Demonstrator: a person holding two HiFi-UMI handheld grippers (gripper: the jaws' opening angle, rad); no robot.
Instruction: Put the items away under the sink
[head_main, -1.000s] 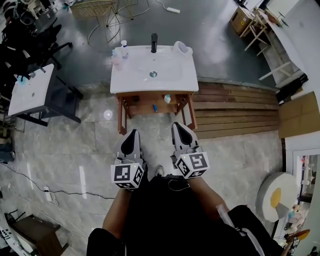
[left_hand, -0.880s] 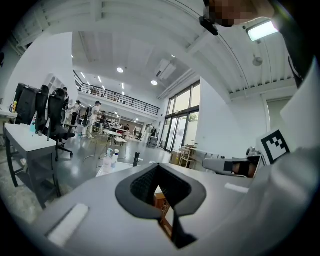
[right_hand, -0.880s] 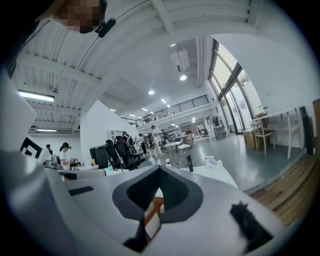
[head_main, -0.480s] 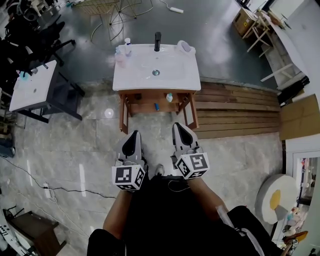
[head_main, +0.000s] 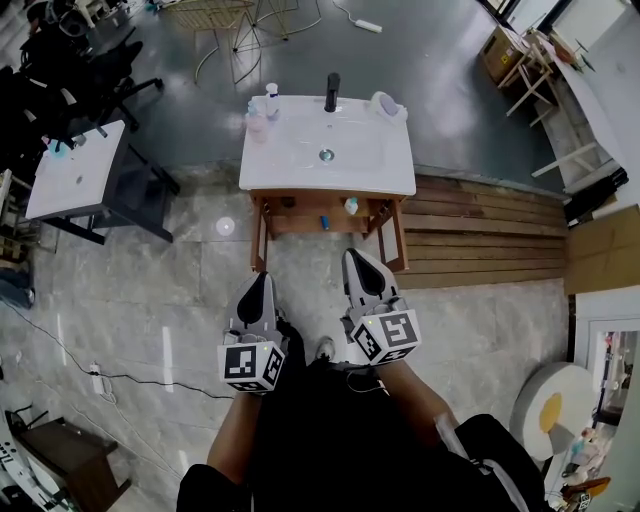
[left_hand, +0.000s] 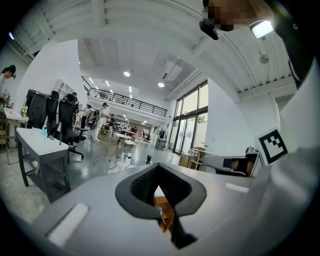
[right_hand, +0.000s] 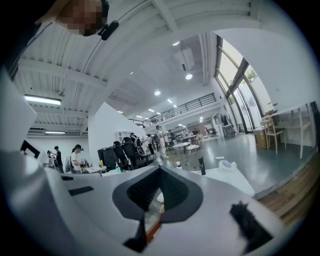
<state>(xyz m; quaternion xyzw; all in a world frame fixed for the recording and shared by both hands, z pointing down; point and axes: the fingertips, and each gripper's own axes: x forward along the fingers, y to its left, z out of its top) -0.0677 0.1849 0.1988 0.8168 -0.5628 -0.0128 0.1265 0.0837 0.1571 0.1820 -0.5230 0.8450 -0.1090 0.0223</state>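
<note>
A white sink (head_main: 300, 165) on a wooden stand stands ahead of me in the head view. On its top are a clear bottle (head_main: 271, 99), a pink bottle (head_main: 256, 123), a black faucet (head_main: 332, 91) and a white holder (head_main: 386, 104). The shelf under the sink (head_main: 290, 222) carries a small blue item (head_main: 324, 221) and a white-and-teal item (head_main: 351, 206). My left gripper (head_main: 262, 278) and right gripper (head_main: 353, 257) are held close to my body, well short of the stand, both shut with nothing in them. The left gripper (left_hand: 159, 166) and right gripper (right_hand: 160, 171) point toward the sink in their own views.
A second white sink table (head_main: 75, 170) and black chairs (head_main: 70, 60) stand at the left. Wooden decking (head_main: 480, 230) lies right of the stand. A cable (head_main: 100, 375) runs over the tiled floor at the left. Wire-frame stools (head_main: 230, 20) stand behind the sink.
The sink has shifted right and slightly down in the head view as I move. Both grippers stay shut in front of my body; the left one sits a little lower.
</note>
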